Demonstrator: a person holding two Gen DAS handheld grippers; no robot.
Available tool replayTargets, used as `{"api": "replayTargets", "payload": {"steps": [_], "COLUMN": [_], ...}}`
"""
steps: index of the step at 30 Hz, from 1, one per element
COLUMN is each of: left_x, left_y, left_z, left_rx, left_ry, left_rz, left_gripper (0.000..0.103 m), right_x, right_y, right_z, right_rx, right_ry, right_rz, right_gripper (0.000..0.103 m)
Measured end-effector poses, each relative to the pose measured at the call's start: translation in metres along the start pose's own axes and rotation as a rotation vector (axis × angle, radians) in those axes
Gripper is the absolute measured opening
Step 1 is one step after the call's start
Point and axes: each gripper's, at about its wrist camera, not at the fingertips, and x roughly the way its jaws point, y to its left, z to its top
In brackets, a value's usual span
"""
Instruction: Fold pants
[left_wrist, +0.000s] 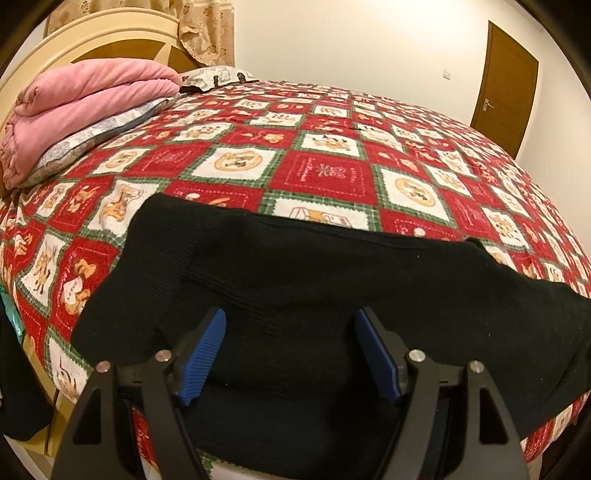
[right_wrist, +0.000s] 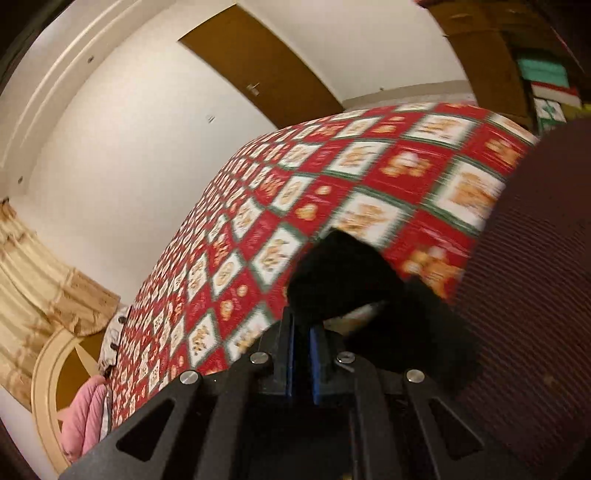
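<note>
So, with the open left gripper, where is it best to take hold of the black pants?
Probably the near edge of the black pants, at the bed's front, coming from the near side. The left gripper is open just above it, and the right gripper already pinches another part.

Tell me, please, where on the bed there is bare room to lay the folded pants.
The bedspread lies bare between the black pants and the far edge toward the door. The headboard corner is crowded: a pink blanket sits on pillows. The near edge is taken by the pants.
</note>
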Motion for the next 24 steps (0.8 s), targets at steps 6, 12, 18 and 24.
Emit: {"api": "replayTargets", "payload": {"steps": [6, 12, 18, 24], "left_x": [0.000, 0.000, 0.000, 0.000], "left_y": [0.000, -0.002, -0.003, -0.003], "left_z": [-0.001, -0.001, -0.001, -0.001], "left_rx": [0.005, 0.009, 0.009, 0.009], "left_ry": [-0.007, -0.005, -0.004, -0.004], "left_rz": [-0.001, -0.004, -0.004, 0.000], "left_gripper": [0.077, 0.077, 0.078, 0.078], "right_x": [-0.010, -0.017, -0.032, -0.037], "right_y": [-0.040, -0.059, -0.058, -0.029], "right_z": [-0.007, -0.015, 0.002, 0.032], "right_rx": [0.070, 0.120, 0.122, -0.063], "right_ry": [0.042, 0.103, 0.038, -0.037], "right_rz": [0.000, -0.067, -0.129, -0.234], "right_gripper": [0.007, 0.008, 0.035, 0.057]}}
